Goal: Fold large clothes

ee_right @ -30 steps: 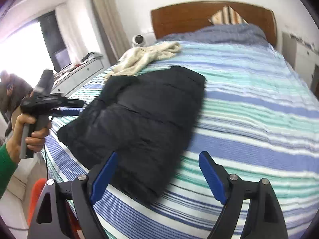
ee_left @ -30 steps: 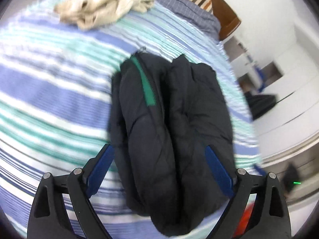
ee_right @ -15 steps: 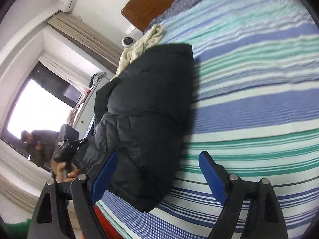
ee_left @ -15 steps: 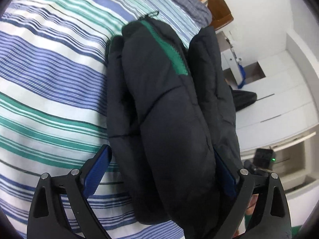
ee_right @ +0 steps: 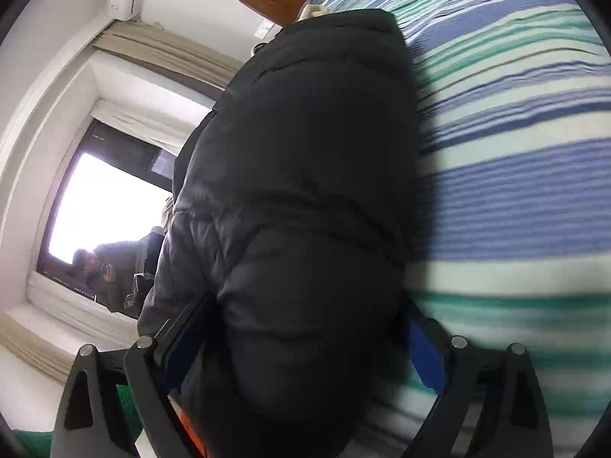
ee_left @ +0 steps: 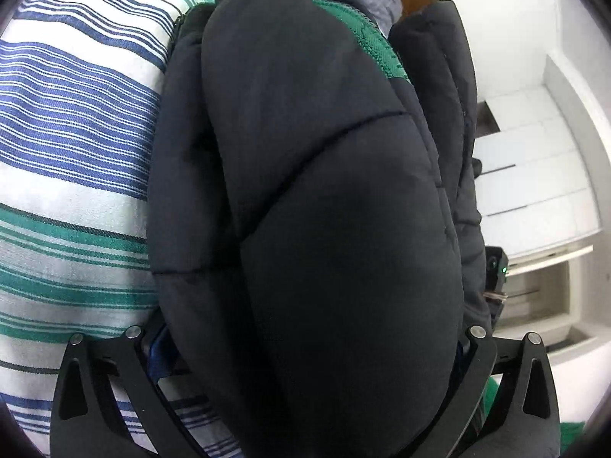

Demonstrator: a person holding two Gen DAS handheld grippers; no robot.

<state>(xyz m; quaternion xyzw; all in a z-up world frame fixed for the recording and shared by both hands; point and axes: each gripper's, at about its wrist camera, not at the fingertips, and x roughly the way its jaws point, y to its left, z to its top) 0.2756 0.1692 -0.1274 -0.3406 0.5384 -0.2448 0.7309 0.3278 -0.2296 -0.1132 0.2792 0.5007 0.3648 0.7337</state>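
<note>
Lower centre of both views | my left hand-held gripper (ee_left: 305,347) and right hand-held gripper (ee_right: 301,347), jaws just widened, straddle the black jacket (ee_left: 305,210) on the bed (ee_left: 76,152) | risk: slick padding slips, fold springs open.

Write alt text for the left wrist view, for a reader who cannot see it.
A folded black puffer jacket with a green zipper strip fills the frame, its near end bulging between the wide jaws of the left claw, which have just been opening. It lies on a bed with a blue, green and white striped cover; white cabinets stand to the right.

Black jacket (ee_left: 313,210), blue-green striped bedspread (ee_left: 72,145)
</note>
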